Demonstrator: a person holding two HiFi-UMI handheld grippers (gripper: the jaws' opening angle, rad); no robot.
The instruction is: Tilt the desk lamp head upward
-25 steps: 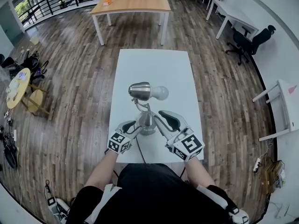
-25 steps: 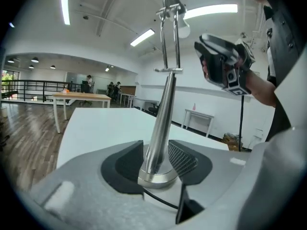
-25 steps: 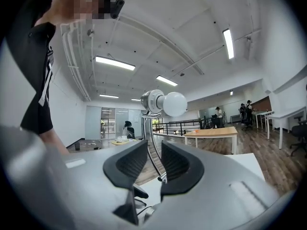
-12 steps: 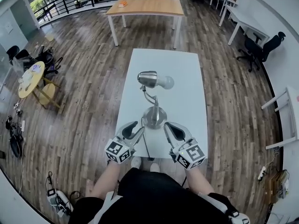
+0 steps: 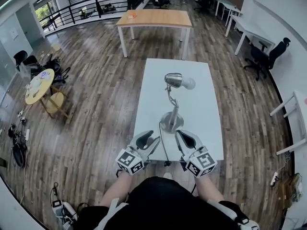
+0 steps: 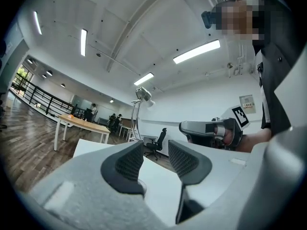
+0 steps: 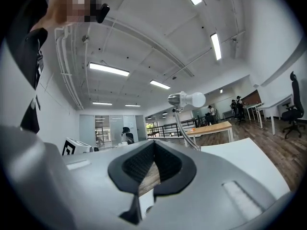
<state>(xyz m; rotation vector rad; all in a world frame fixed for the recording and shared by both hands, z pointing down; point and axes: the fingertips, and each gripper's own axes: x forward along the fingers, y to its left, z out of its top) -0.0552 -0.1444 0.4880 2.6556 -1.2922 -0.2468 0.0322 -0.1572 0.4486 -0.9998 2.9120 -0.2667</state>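
Note:
A silver desk lamp stands on the white table [image 5: 201, 75]. Its round base [image 5: 171, 122] sits near the front, and a curved neck rises to the head [image 5: 173, 80], whose white bulb [image 5: 188, 84] points right. My left gripper [image 5: 149, 140] hovers open and empty at the table's near edge, left of the base. My right gripper [image 5: 184, 137] is shut on nothing, just right of the base. In the left gripper view the open gripper [image 6: 156, 150] frames the distant lamp head [image 6: 142, 94]. In the right gripper view the closed gripper [image 7: 154, 145] sits below the lamp head [image 7: 177, 99].
The lamp's dark cord [image 5: 163, 147] runs from the base over the table's near edge between my grippers. A wooden table [image 5: 154, 17] stands beyond, white desks [image 5: 249, 28] and an office chair [image 5: 266, 51] at the right, a round yellow table [image 5: 39, 86] at the left.
Both grippers have drawn back from the lamp base toward the near table edge. The right gripper's jaws have closed with nothing in them. The left gripper stays open.

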